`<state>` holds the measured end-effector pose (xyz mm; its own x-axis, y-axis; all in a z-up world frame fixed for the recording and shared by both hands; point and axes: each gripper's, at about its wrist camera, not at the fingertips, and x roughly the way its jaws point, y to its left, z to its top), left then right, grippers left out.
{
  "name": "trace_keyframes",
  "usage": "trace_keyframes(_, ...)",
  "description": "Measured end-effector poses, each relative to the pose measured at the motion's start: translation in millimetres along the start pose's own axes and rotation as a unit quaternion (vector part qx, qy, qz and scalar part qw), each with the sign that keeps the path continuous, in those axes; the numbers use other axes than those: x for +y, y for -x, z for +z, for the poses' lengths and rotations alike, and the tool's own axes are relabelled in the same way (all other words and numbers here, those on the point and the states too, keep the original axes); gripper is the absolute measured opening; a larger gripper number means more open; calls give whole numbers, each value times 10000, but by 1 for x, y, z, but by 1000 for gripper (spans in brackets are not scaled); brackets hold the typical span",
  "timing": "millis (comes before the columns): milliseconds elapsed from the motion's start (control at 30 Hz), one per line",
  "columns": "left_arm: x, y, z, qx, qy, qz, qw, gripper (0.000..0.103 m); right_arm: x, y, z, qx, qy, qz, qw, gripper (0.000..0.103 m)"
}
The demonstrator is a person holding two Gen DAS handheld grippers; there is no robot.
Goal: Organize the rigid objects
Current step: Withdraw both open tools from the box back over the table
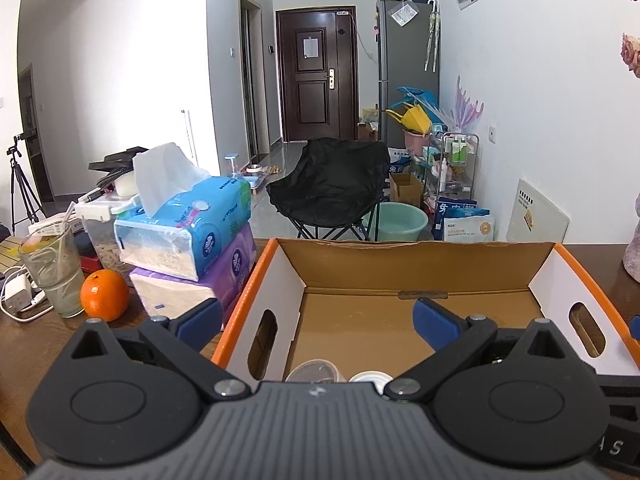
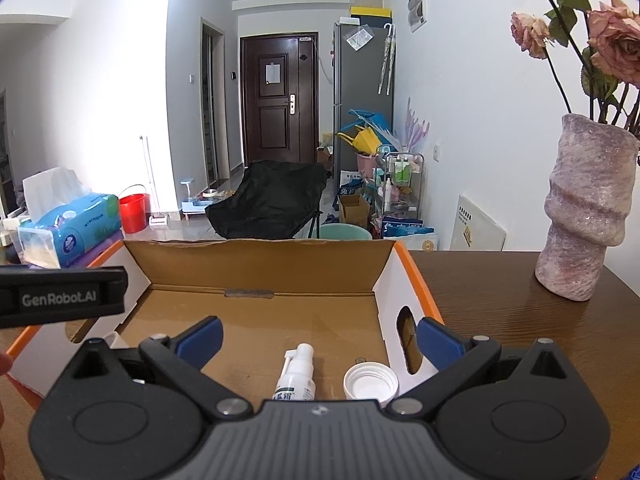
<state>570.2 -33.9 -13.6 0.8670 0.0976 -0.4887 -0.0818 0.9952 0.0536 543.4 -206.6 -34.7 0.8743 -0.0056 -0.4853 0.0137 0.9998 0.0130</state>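
Note:
An open cardboard box (image 1: 400, 256) with orange rims and white side walls stands on the wooden table; it also shows in the right wrist view (image 2: 260, 264). On its floor lie a white spray bottle (image 2: 295, 376) and a white round lid (image 2: 370, 384). In the left wrist view a clear cup (image 1: 316, 372) and the white lid (image 1: 370, 378) peek out by the gripper body. My left gripper (image 1: 318, 316) is open and empty above the box's left wall. My right gripper (image 2: 320, 334) is open and empty over the box's near right part.
Stacked tissue packs (image 1: 192, 236), an orange (image 1: 105, 295) and a glass with a straw (image 1: 54, 268) stand left of the box. A pink vase with roses (image 2: 586, 216) stands on the table (image 2: 500, 300) to the right. The left gripper's body (image 2: 60, 298) shows at the left.

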Motion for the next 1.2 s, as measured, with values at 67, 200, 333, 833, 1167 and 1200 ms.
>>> trace_keyframes(67,2,4,-1,-11,15,10,10000,103,0,4,-1,-14,10,6,10000,103)
trace_keyframes(200,7,11,-4,-14,53,52,10000,103,0,11,-4,-39,36,-18,10000,103)
trace_keyframes(333,12,19,-8,-18,110,57,9999,103,-1,20,-6,-76,31,-13,10000,103)
trace_keyframes(833,27,60,-27,-157,333,112,9993,103,-1,62,-22,-112,105,-61,9999,103)
trace_keyframes(1167,35,92,-47,-215,433,133,9987,103,-6,93,-38,-138,100,-68,9998,103)
trace_keyframes(1200,36,96,-49,-238,434,132,9987,103,-7,97,-40,-152,91,-74,9998,103)
